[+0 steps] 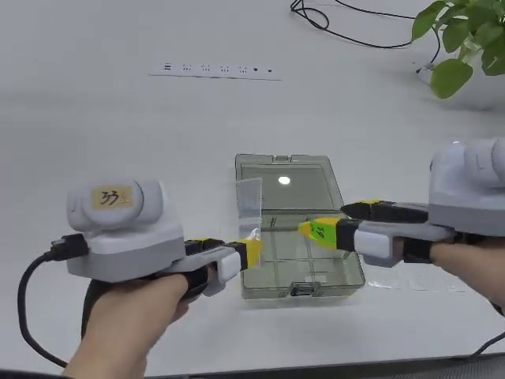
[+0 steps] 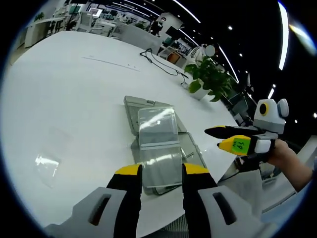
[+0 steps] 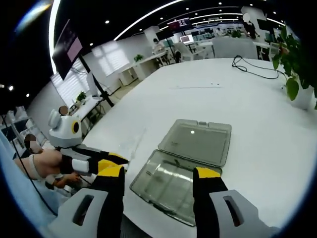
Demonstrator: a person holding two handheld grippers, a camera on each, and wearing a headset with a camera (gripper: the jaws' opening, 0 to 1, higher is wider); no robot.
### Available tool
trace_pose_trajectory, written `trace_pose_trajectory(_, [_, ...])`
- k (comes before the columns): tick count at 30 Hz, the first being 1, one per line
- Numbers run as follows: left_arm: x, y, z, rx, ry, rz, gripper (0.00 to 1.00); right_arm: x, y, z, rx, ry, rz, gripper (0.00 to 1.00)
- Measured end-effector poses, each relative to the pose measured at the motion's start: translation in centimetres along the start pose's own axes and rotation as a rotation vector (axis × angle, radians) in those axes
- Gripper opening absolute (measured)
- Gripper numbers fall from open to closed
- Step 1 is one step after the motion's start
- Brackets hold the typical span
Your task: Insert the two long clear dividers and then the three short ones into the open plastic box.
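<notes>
The open clear plastic box (image 1: 316, 264) lies on the white table, its lid (image 1: 288, 180) flat behind it. My left gripper (image 1: 251, 253) is at the box's left front corner, shut on a clear divider (image 1: 249, 207) that stands upright above the box's left edge. In the left gripper view the divider (image 2: 157, 141) spans the gap between the yellow fingertips (image 2: 129, 171), over the box (image 2: 192, 148). My right gripper (image 1: 316, 230) hovers open over the box's right half with nothing in it. Through its jaws I see the box (image 3: 168, 183) and the lid (image 3: 198, 141).
Another clear piece (image 2: 47, 166) lies on the table left of the box. A power strip (image 1: 217, 69) sits at the back, cables (image 1: 339, 20) and a potted plant (image 1: 461, 39) at the back right. The table's front edge (image 1: 260, 371) is near my hands.
</notes>
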State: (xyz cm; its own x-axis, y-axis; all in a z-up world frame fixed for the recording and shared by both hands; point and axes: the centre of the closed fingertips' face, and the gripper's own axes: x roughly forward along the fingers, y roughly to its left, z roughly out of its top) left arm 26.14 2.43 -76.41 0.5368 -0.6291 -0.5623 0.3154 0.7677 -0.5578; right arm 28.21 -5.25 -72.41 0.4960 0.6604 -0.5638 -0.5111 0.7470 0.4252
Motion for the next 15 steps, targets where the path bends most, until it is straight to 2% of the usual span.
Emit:
trace_pose_trajectory(4, [0.3,-1.1,-0.4,-0.001,-0.001,-0.014,0.30,1.0,0.4,0.8,0.084,-0.019,0.027,0.39])
trace_pose_trajectory(6, [0.5,-1.4,-0.6,0.003,0.002,-0.020,0.30,1.6,0.7,1.0,0.100,-0.017,0.041,0.32])
trace_pose_trajectory(8, [0.7,-1.7,-0.6,-0.002,0.000,-0.027,0.30,2.0,0.8,1.1,0.109,-0.014,0.045,0.31])
trace_pose_trajectory(12, [1.0,-2.1,-0.7,0.024,0.001,-0.024,0.30,2.8,1.2,0.2,0.185,0.028,0.065,0.23])
trace_pose_trajectory(15, [1.1,-2.3,-0.6,0.012,-0.003,-0.032,0.30,3.0,1.2,-0.1,0.235,0.040,0.070,0.18])
